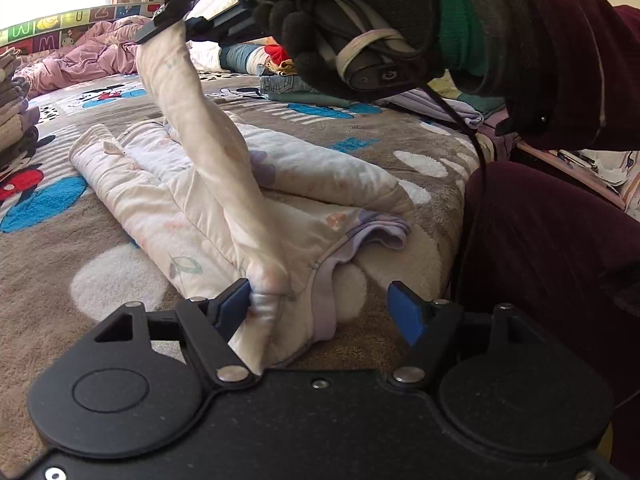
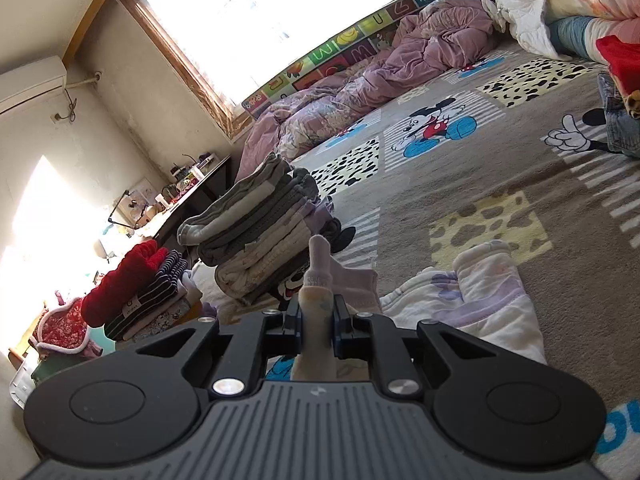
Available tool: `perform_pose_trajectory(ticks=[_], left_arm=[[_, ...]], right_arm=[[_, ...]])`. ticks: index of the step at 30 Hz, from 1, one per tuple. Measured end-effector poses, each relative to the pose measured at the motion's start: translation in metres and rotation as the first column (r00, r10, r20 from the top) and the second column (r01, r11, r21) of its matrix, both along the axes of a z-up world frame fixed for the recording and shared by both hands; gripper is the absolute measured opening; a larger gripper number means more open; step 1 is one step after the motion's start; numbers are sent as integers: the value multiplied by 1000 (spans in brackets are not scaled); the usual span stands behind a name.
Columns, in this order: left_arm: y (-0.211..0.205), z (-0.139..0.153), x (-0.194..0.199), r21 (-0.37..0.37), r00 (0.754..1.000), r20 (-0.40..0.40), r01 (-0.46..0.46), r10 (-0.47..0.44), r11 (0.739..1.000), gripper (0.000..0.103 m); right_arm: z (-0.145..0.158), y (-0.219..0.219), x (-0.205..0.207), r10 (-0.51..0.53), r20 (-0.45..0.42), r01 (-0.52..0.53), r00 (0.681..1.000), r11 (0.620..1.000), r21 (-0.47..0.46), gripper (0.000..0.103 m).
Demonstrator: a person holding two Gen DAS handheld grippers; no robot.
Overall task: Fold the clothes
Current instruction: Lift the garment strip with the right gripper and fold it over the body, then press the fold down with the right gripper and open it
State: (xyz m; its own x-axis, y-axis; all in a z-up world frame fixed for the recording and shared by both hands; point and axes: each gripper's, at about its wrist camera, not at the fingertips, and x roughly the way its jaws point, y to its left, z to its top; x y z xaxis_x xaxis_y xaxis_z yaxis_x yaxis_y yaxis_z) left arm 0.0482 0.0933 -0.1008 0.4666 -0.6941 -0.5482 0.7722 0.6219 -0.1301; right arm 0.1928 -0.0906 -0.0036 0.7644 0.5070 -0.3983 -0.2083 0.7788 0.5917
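Midway through one fold: cream garment (image 1: 208, 200) half doubled on the blanket (image 1: 60, 256), right gripper (image 2: 315, 322) clamping a lifted sleeve toward 11 o'clock, left gripper (image 1: 320, 308) spread open around the hem, folded stack (image 2: 256, 232) already done at 10 o'clock.

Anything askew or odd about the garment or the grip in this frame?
Nothing damaged. The white garment lies half folded on the blanket. The right gripper holds one sleeve pulled up taut, while the left gripper stands open with only its left finger against the hem, gripping nothing.
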Motion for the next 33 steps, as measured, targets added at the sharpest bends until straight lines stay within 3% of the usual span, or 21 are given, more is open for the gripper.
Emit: perform_pose_trajectory(ticks=[10,12,14,16,19,23,25,28,31,33], left_arm=[[25,-4,18,-161,993,-122,-9,-11,987,73],[31,-5,22,-192,989,-148,-21,-8,981,73],[36,-5,23,-215,986,-165,-34,-2,976,73],[40,-6,25,-239,983,-182,-46,2,970,73],[42,-6,26,-246,982,-191,-58,10,967,73],[37,-6,26,-234,982,-186,-59,14,970,73],[37,-5,27,-233,982,-188,-62,18,970,73],[39,-4,24,-233,982,-190,-68,24,970,73],[40,-4,23,-234,980,-196,-76,29,969,73],[40,-5,24,-241,978,-206,-82,32,967,73]], right_arm=[[-24,56,54,34,-113,-55,993,980,-190,16],[-30,60,66,33,-134,-60,990,977,-203,22],[-29,54,66,26,-113,-44,993,985,-165,44],[-26,45,65,15,-80,-26,997,990,-136,54],[-23,26,58,12,-36,-17,999,991,-134,58],[-42,24,63,80,-126,-106,989,970,-217,58],[-52,30,61,114,-166,-153,979,958,-242,54],[-63,39,56,160,-210,-213,965,941,-264,34],[-62,38,48,180,-175,-222,968,940,-259,14],[-50,30,40,158,-116,-183,981,952,-245,13]])
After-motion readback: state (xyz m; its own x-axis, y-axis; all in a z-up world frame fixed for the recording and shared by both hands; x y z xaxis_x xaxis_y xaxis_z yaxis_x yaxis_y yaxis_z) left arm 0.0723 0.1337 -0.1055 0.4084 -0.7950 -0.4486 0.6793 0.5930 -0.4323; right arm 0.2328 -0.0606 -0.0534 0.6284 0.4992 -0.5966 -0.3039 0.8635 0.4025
